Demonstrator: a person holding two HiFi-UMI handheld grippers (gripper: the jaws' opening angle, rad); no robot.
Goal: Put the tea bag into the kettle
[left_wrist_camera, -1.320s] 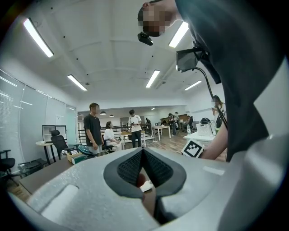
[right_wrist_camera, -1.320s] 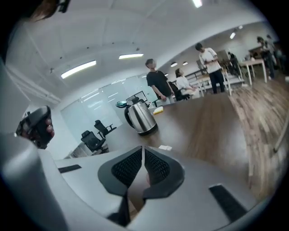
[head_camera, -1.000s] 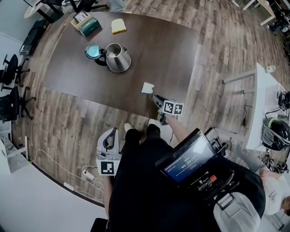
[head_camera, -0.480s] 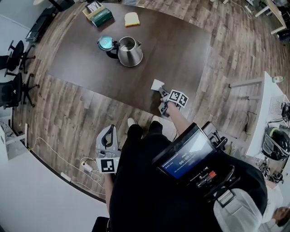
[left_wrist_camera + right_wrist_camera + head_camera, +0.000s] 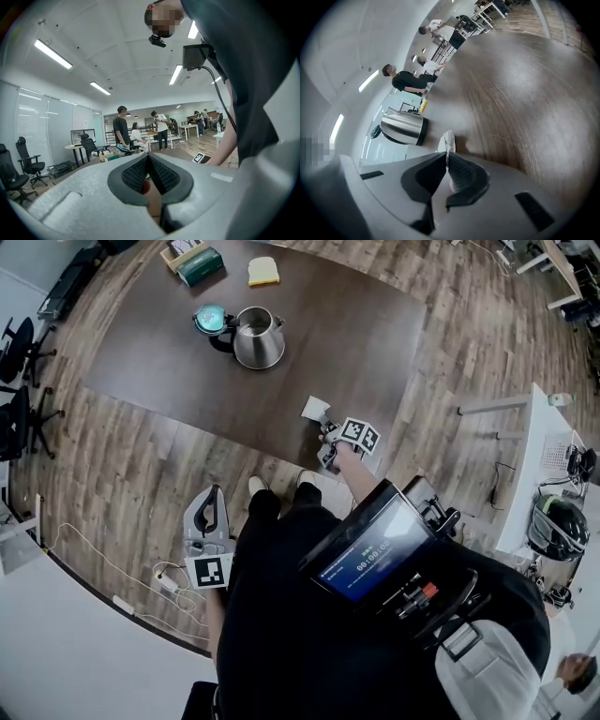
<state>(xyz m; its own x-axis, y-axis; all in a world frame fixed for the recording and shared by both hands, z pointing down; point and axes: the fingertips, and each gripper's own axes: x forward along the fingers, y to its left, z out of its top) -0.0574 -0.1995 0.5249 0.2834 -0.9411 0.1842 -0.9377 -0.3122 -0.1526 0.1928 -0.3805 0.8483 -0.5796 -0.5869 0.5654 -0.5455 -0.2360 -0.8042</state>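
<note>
- Right now we see the right gripper (image 5: 324, 434) at the table's (image 5: 141, 371) near edge. Its jaws are pressed together on the near edge of the tea bag (image 5: 316, 409).
- In the right gripper view, the white tea bag (image 5: 448, 140) sticks out just past the closed tips of the right gripper (image 5: 447, 157). The dark wood lies under it.
- From the head view, the tea bag lies at 12 o'clock of the right gripper's marker cube, on the tabletop.
- The kettle (image 5: 258, 337) stands upright on the table, well apart from the tea bag, at about 10 o'clock of it. In the right gripper view the steel kettle (image 5: 403, 130) shows beyond the bag.
- A teal lid (image 5: 208, 318) sits just beside the kettle at its 10 o'clock, by the black handle. We cannot tell whether it is attached.
- The left gripper (image 5: 210, 493) hangs off the table by our left side, over the wood floor (image 5: 122, 484), at about 7 o'clock of the tea bag.
- In its own view the left gripper (image 5: 148, 157) points up into the room, jaws closed on each other with nothing between them.
- At the table's far edge lie a green box (image 5: 195, 261) and a yellow block (image 5: 263, 271), at 11 and 12 o'clock of the kettle.
- Several people (image 5: 121, 130) stand in the background of the left gripper view.
</note>
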